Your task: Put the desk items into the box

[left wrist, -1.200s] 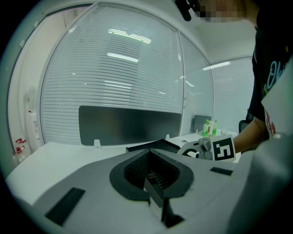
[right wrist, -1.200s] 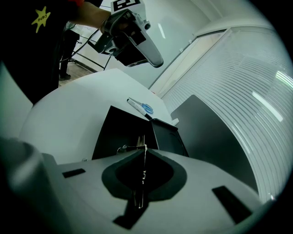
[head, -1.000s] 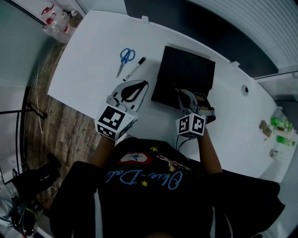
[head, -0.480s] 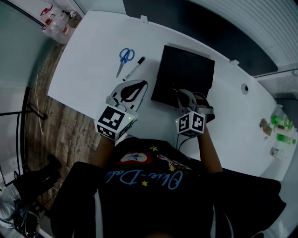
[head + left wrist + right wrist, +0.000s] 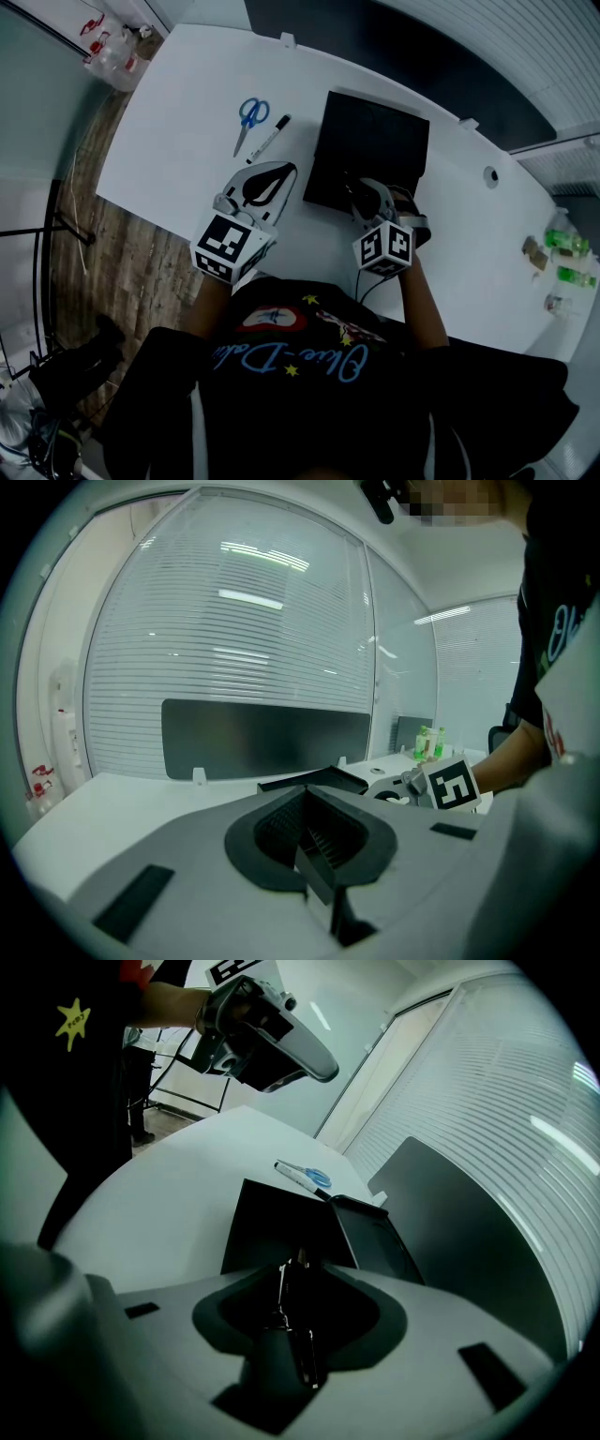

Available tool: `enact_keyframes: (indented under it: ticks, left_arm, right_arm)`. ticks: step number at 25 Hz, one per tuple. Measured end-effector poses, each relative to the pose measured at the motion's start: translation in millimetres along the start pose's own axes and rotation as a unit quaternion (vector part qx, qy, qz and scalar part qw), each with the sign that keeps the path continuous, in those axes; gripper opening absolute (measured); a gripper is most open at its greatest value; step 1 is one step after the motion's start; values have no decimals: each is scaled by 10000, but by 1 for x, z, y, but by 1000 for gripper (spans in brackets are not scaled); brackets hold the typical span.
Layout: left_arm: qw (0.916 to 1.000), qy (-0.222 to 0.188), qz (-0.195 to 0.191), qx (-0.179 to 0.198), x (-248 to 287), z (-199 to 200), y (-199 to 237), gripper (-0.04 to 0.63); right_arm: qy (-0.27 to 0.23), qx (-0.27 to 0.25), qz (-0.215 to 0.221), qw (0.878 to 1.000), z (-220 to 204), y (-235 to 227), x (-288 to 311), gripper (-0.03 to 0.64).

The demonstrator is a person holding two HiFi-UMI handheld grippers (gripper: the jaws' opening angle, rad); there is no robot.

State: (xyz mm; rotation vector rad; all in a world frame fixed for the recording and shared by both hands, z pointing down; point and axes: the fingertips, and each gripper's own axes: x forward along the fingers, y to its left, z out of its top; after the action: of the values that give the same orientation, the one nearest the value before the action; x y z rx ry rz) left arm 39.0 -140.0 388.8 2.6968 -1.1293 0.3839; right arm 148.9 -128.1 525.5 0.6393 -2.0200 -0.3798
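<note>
A black open box (image 5: 375, 141) lies on the white desk (image 5: 187, 112). Blue-handled scissors (image 5: 251, 114) and a black-and-white marker (image 5: 272, 139) lie left of it. My right gripper (image 5: 350, 184) hangs over the box's near edge. Its jaws are opening, and a thin dark thing with a shiny edge (image 5: 289, 1283) stands between them above the box (image 5: 281, 1227). My left gripper (image 5: 289, 172) is held over the desk left of the box, shut (image 5: 306, 794) and empty. The right gripper view also shows the scissors (image 5: 320, 1177) and marker (image 5: 295, 1175) beyond the box.
Small green-capped bottles (image 5: 565, 251) stand at the desk's far right, near a round cable hole (image 5: 491, 174). A dark partition (image 5: 262, 738) runs along the back edge. A bag of items (image 5: 112, 42) lies off the desk's left end, above a wooden floor (image 5: 122, 253).
The right gripper has crept a little farther over the box's near edge. The left gripper, scissors and marker stay where they were.
</note>
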Motion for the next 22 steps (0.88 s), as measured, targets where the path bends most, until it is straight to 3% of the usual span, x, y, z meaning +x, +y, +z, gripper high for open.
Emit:
enact_keyframes:
  ticks: [3, 13, 22]
  left_arm:
    - [10000, -9, -5, 7, -1, 1, -2, 8]
    - [10000, -12, -41, 39, -4, 2, -6, 8]
    - [9999, -22, -83, 88, -6, 3, -8, 8]
  right_arm:
    - [-78, 48, 87, 9999, 3, 2, -3, 183]
    - [-169, 43, -58, 9998, 11, -3, -14, 180]
    - [-209, 158, -538, 9982, 14, -18, -24, 102]
